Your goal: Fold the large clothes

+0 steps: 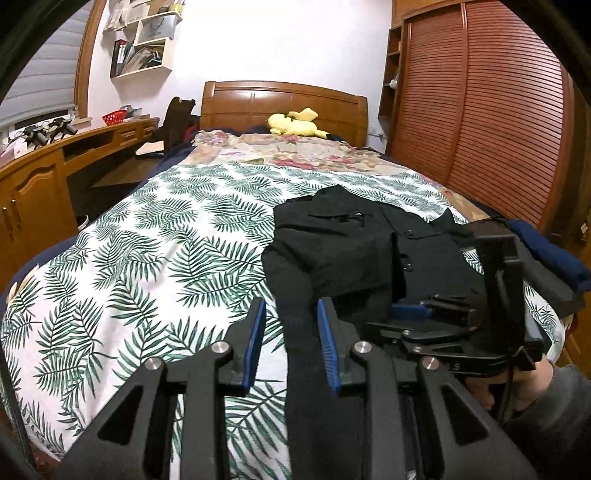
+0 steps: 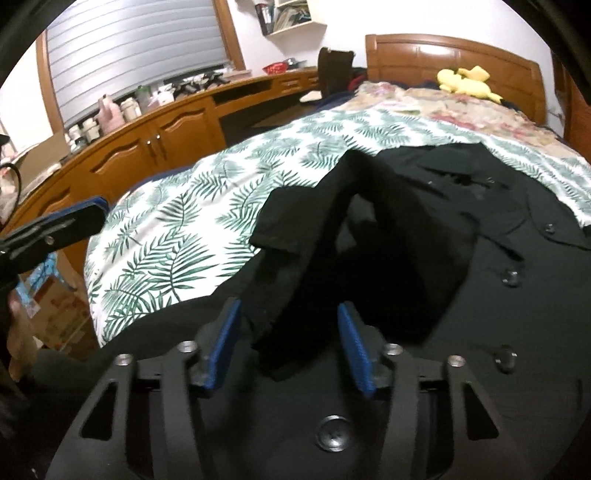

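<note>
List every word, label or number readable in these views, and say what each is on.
No text can be read for certain.
White bag on the wall shelf: print too small to read.
Book spines on that shelf: blurred.
Cardboard box: printing blurred.
Right gripper: faint mark on its body, perhaps "S", not certain.

Black coat [image 1: 354, 240] on leaf-print bedspread [image 1: 147, 240], a dark strip of it between the left tool [image 1: 291, 332] pads.
</note>
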Motion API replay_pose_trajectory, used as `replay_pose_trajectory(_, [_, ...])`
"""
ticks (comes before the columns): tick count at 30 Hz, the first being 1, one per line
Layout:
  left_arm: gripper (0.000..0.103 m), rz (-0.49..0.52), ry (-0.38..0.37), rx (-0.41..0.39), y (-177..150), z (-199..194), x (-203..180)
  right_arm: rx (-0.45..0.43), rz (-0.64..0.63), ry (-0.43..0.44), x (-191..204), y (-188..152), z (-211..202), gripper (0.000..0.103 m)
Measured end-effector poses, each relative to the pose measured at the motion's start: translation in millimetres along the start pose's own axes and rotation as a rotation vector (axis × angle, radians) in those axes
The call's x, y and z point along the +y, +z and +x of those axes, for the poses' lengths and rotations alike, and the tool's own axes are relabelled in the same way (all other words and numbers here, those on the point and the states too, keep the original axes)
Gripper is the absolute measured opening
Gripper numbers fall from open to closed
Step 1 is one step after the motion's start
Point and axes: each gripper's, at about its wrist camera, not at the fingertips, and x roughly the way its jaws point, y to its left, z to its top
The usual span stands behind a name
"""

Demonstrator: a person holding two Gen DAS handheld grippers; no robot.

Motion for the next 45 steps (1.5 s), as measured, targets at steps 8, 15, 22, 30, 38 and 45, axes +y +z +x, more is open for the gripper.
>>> replay_pose_trajectory(8, [0.027, -0.004, -0.006, -0.006, 0.8, 0.5, -0.9, -0.002, -0.008, 0.018, -3.3, 1.4, 1.7, 0.003])
replay_pose_trajectory(15, [0.027, 0.006, -0.031, -0.014, 2.0, 4.5, -16.5, -0.194, 0.026, -0.029, -26.7, 10.6, -76.6, 0.003])
replay_pose_trajectory(22, [0.027, 0.035, -0.068, -0.036, 2.1, 4.7, -42.4, -0.302, 0.070, -0.134, -65.0, -5.9, -155.5, 0.003])
replay_pose_trajectory(30, [0.027, 0.073, -0.083, -0.022, 3.3, 16.5, -72.9, -0.260, 0.186, -0.289, -121.2, -48.3, -190.0, 0.003])
replay_pose_trajectory(38, [0.027, 0.110, -0.084, 0.006, 0.6, 32.8, -100.5, -0.187, 0.176, -0.406, -138.3, -71.6, -200.6, 0.054])
replay_pose_trajectory(45, [0.027, 0.153, -0.103, 0.011, -1.1, 43.1, -127.2, -0.225, 0.160, -0.386, -140.5, -76.7, -204.7, 0.066])
